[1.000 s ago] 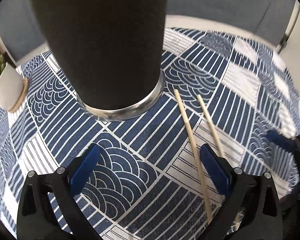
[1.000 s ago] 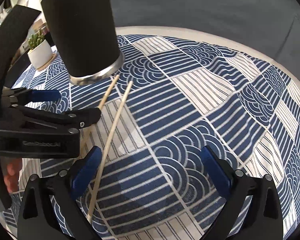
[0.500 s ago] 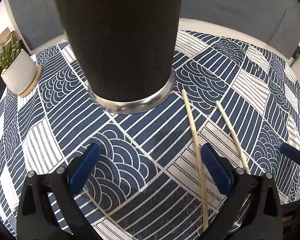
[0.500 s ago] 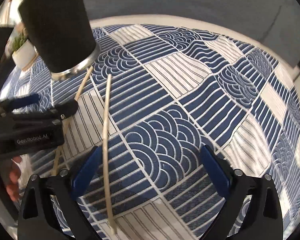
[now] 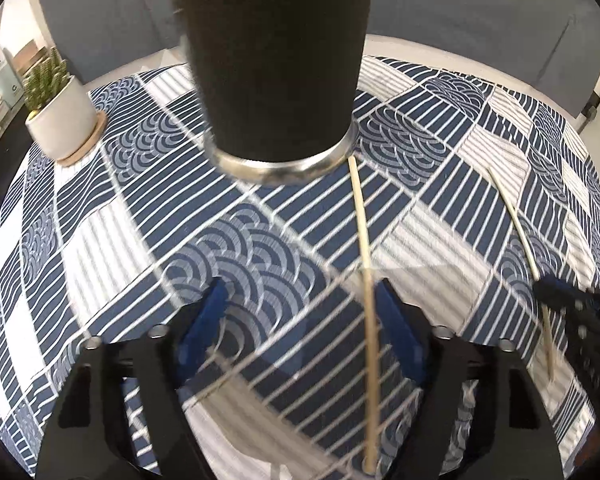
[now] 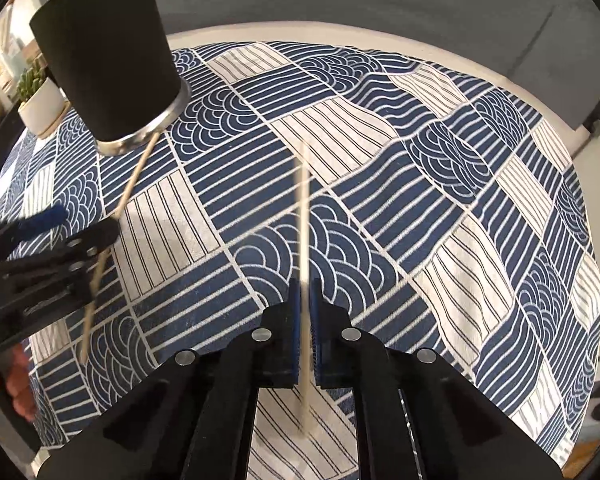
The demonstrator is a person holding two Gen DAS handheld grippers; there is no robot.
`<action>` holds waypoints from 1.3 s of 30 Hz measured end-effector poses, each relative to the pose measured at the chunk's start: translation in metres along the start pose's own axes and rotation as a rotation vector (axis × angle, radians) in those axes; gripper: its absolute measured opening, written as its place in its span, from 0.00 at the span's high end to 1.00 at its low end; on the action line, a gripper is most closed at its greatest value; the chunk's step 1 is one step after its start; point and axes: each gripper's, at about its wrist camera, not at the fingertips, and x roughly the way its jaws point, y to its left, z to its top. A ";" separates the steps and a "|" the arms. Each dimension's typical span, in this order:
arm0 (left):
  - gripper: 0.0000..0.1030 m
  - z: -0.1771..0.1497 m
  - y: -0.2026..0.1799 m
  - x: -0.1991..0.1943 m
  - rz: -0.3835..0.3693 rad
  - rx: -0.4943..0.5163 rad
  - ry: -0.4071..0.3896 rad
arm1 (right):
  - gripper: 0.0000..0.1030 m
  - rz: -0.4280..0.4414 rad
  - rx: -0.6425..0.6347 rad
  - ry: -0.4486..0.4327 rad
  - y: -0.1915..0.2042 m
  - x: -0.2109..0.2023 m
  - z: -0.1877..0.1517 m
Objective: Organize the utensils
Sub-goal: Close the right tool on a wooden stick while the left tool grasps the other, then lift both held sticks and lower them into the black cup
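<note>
A black cup with a steel base stands on the patterned cloth. One pale wooden chopstick lies on the cloth from the cup's base toward me, passing between the fingers of my left gripper, close to the right pad. The jaws are closing and the pads do not press on it. My right gripper is shut on the second chopstick, which points away over the cloth. That gripper also shows at the left wrist view's right edge, on the second chopstick.
A small plant in a white pot stands on a wooden coaster at the cloth's far left. The cup and my left gripper, with a hand behind it, fill the left of the right wrist view. The table's pale edge curves behind.
My right gripper went from wide open to shut on the right-hand chopstick. My left gripper shifted sideways so the other chopstick sits between its fingers, and its jaws have narrowed.
</note>
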 end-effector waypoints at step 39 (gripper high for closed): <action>0.95 0.048 0.122 -0.137 -0.029 -0.166 -0.078 | 0.96 0.200 0.122 -0.243 -0.003 -0.142 0.059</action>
